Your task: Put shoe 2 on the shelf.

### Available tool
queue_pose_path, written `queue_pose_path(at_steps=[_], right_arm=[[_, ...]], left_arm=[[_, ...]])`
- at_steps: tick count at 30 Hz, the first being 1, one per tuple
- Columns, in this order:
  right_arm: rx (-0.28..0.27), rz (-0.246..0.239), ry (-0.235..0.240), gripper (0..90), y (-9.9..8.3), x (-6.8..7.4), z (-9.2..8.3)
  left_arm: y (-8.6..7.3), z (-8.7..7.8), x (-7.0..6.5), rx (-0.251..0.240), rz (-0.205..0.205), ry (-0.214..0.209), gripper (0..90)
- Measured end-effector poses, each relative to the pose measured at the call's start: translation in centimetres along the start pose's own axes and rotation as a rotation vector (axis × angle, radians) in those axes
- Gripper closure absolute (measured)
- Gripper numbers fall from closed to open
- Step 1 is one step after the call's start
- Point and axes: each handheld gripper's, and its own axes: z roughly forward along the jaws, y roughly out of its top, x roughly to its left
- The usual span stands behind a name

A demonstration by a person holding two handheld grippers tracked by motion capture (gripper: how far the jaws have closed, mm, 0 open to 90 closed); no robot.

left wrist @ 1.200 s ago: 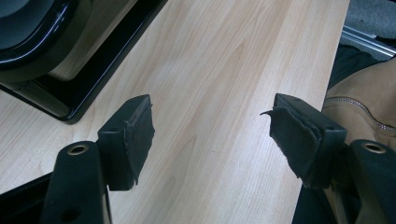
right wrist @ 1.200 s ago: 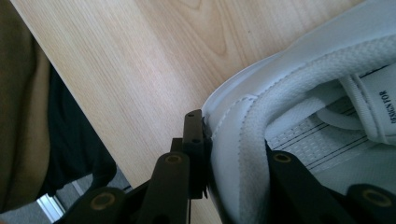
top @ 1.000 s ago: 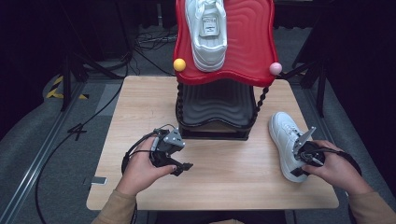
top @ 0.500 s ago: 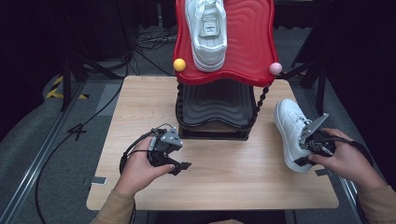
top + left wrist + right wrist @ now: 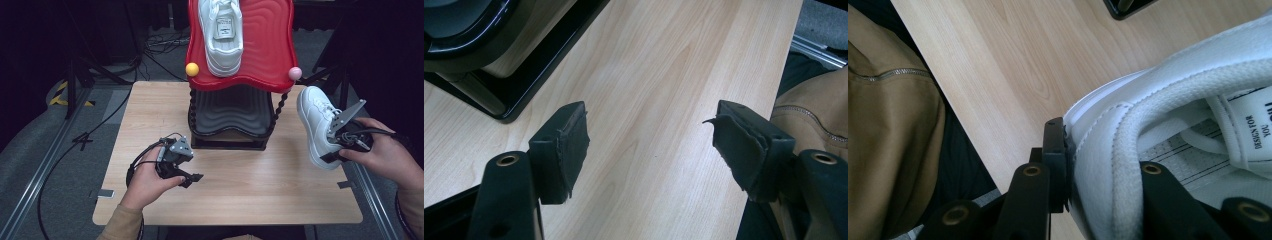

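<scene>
One white sneaker point(image 5: 317, 125) hangs pinched at its heel collar in the right claw point(image 5: 334, 145), at the right of the high view, tilted toe-up over the counter's point(image 5: 240, 200) right edge. The grip takes only the soft collar wall, so I judge the shoe could swing or slip out if jolted. Its toe sits near the pink ball point(image 5: 295, 73) and the red shelf point(image 5: 265, 50), where its mate point(image 5: 221, 35) leaves room on the right. The left claw point(image 5: 192, 177) rests wide open, lower left, holding nothing.
</scene>
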Motion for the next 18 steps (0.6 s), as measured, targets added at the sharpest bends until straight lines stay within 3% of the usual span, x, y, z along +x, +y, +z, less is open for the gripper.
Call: queue_pose_path(at_steps=[7,18], right_arm=[[0.009,-0.021,-0.009,77.2,1.3,-0.2,-1.8],[0.005,-0.034,-0.063,77.2,3.3,-0.4,-5.2]], left_arm=[[-0.2,-0.2,-0.1,-0.003,-0.006,0.002,31.0],[-0.6,-0.5,-0.2,-0.010,-0.022,0.008,31.0]])
